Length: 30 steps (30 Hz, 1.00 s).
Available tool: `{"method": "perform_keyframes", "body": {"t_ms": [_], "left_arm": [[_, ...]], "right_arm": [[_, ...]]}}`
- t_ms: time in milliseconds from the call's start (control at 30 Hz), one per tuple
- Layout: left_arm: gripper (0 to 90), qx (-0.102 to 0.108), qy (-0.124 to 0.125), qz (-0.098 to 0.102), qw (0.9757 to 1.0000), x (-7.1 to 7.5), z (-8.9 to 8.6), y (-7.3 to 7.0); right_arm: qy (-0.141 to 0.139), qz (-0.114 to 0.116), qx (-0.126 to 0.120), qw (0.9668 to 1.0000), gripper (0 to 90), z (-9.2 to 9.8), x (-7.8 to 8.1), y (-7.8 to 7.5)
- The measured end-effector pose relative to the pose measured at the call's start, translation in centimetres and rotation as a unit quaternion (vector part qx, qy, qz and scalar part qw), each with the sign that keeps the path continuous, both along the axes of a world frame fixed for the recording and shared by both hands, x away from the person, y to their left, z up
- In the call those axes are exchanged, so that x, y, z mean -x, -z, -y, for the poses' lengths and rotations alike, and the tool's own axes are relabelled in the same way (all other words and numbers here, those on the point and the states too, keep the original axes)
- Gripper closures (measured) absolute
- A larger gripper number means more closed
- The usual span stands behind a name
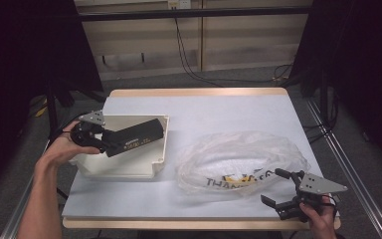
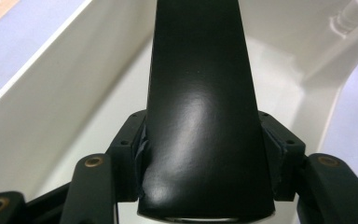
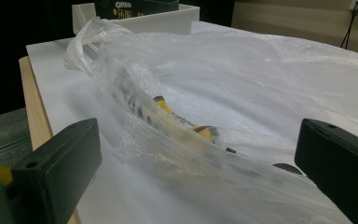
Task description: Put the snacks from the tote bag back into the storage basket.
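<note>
Black box's (image 2: 200,116) far end cut off

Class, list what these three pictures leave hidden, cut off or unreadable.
- Black box, left gripper view: far end cut off by the top edge.
- Its label, high view: too small to read.
- Plastic bag print, high view: folds hide part of the lettering.
- Bag's contents, right gripper view: blurred behind film.
</note>
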<state>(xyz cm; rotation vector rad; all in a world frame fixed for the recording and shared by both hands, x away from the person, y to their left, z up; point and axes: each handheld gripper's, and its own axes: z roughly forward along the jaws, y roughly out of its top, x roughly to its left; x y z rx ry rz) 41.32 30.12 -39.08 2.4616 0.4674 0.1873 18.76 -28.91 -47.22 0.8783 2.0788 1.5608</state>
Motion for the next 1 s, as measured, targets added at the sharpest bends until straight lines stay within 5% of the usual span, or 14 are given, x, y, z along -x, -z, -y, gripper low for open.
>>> {"method": "perform_keyframes", "body": {"t_ms": [200, 367, 1000], "left_arm": [[43.2, -0.013, 0.017, -0.003, 0.9998, -0.5, 0.8, 0.5], [43.3, -0.009, 0.013, -0.007, 0.9999, -0.9, 0.8, 1.2], [43.1, -0.048, 0.020, -0.033, 0.9981, -2.1, 1.6, 2.5]], "right_arm": [[-0.004, 0.001, 0.001, 1.0000, 0.0, 0.0, -0.1, 0.0], [0.000, 0.000, 0.000, 1.0000, 0.0, 0.0, 0.0, 0.0], [-0.006, -0.003, 0.000, 1.0000, 0.0, -0.1, -0.1, 0.1]]}}
